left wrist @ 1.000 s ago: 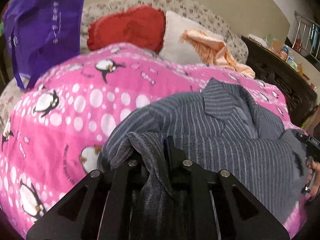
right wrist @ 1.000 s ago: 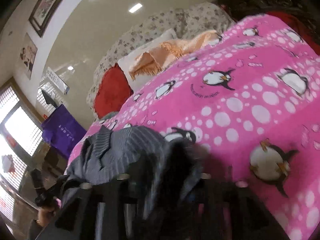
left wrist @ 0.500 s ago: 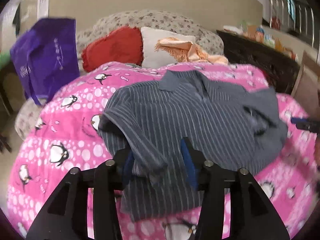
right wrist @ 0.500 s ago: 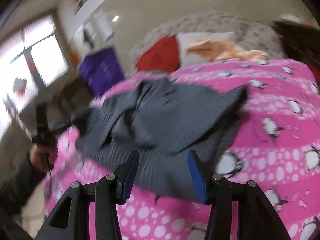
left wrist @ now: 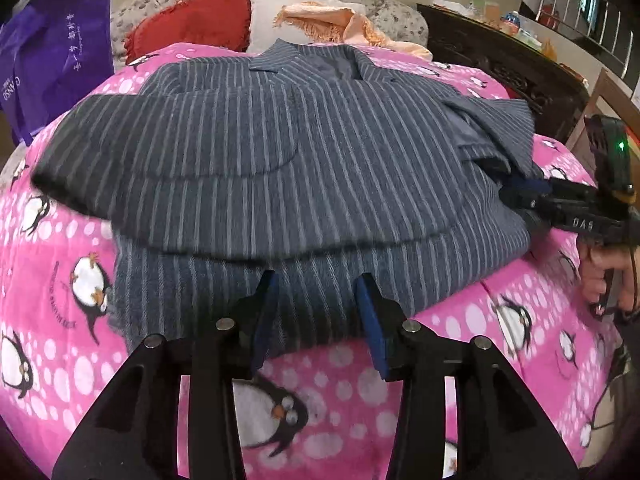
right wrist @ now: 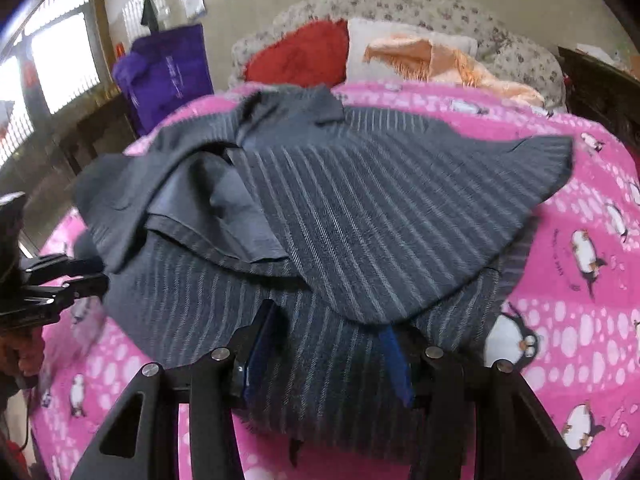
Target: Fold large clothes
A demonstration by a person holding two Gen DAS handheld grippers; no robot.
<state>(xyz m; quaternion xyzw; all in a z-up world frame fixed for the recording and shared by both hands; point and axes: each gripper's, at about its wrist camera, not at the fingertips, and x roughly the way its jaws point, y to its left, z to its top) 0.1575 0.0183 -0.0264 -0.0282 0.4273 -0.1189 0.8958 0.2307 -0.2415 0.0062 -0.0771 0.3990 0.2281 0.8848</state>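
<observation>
A dark grey striped jacket [left wrist: 280,160] lies on the pink penguin blanket [left wrist: 60,300], collar at the far end, one side folded over its front. My left gripper [left wrist: 320,316] hangs over the near hem. Its jaws are closing; the hem shows between them, but the pads do not press on it. The left gripper [right wrist: 86,276] also appears at the jacket's [right wrist: 360,208] left edge in the right wrist view. My right gripper [right wrist: 328,344] stands open over the near hem, with fabric lying flat between its fingers. The left wrist view shows the right gripper [left wrist: 516,196] at the jacket's right edge.
A red cushion [left wrist: 196,20], a white pillow [left wrist: 272,12] and a peach fringed cloth [left wrist: 340,24] lie at the head of the bed. A purple bag [left wrist: 52,48] hangs at the left. Dark wooden furniture [left wrist: 500,64] runs along the right side.
A second ago both grippers were shut on bunched jacket fabric. They have let go and drawn back toward the near edge. The jacket now lies spread on the blanket.
</observation>
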